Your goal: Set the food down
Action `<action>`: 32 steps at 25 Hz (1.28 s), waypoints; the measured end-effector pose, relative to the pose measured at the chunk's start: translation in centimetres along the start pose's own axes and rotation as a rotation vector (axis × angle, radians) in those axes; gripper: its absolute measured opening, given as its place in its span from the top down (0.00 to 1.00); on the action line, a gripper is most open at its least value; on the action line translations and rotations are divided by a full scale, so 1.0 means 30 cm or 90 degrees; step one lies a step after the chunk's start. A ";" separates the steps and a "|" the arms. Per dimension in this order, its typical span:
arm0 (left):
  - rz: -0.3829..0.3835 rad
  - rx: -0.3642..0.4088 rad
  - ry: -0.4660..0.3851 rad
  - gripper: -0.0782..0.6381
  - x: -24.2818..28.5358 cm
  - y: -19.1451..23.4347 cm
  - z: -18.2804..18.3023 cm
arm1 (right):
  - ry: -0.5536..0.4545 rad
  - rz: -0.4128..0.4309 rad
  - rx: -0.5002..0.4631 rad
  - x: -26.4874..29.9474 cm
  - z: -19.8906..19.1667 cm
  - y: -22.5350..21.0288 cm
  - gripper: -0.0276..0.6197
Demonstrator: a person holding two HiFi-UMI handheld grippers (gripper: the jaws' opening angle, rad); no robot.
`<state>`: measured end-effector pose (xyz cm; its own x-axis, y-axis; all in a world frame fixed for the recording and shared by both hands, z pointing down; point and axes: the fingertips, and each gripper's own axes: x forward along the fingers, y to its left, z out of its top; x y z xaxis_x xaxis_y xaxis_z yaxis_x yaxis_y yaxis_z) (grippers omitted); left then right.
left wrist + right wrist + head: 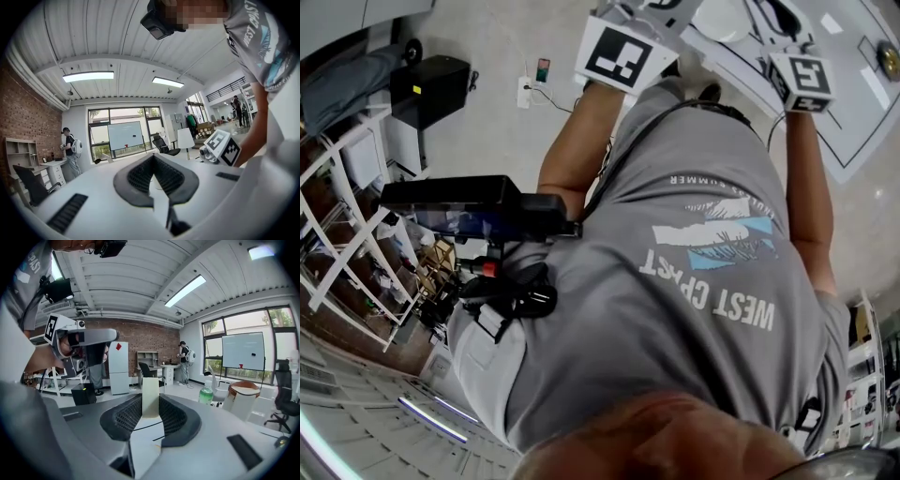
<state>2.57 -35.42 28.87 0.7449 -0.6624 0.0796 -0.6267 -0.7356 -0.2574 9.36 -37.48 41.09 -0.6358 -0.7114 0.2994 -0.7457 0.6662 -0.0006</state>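
In the right gripper view a pale cream, flat slab of food stands upright between the dark ribbed pads. My right gripper is shut on it, above a white table with black lines. In the left gripper view my left gripper is shut, its pads meeting at the tips with nothing between them. The head view shows only the two marker cubes, left and right, held out over the white table; the jaws are hidden there. Each gripper shows in the other's view: the right gripper's cube and the left gripper's body.
A green bottle and a white container with a brown rim stand to the right of the held food. A white lamp, office chairs, a fridge and standing people are farther off. White shelves stand behind me.
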 end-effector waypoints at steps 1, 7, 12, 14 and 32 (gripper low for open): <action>0.000 0.000 0.001 0.88 0.004 0.001 -0.002 | 0.008 -0.002 -0.002 0.006 -0.019 -0.008 0.79; 0.000 -0.003 0.004 0.88 0.019 0.007 -0.019 | 0.061 -0.011 -0.010 0.045 -0.146 -0.041 0.79; 0.000 -0.002 0.010 0.88 0.013 0.015 -0.029 | 0.097 -0.019 -0.026 0.067 -0.222 -0.049 0.79; -0.001 -0.002 0.014 0.88 0.012 0.015 -0.030 | 0.110 -0.023 -0.032 0.071 -0.243 -0.054 0.79; -0.004 -0.016 0.015 0.88 -0.018 0.043 -0.074 | 0.178 -0.030 -0.066 0.137 -0.396 -0.037 0.79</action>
<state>0.86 -36.32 30.64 0.7434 -0.6606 0.1041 -0.6277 -0.7430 -0.2323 9.93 -38.49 53.66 -0.5111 -0.6625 0.5476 -0.7397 0.6635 0.1125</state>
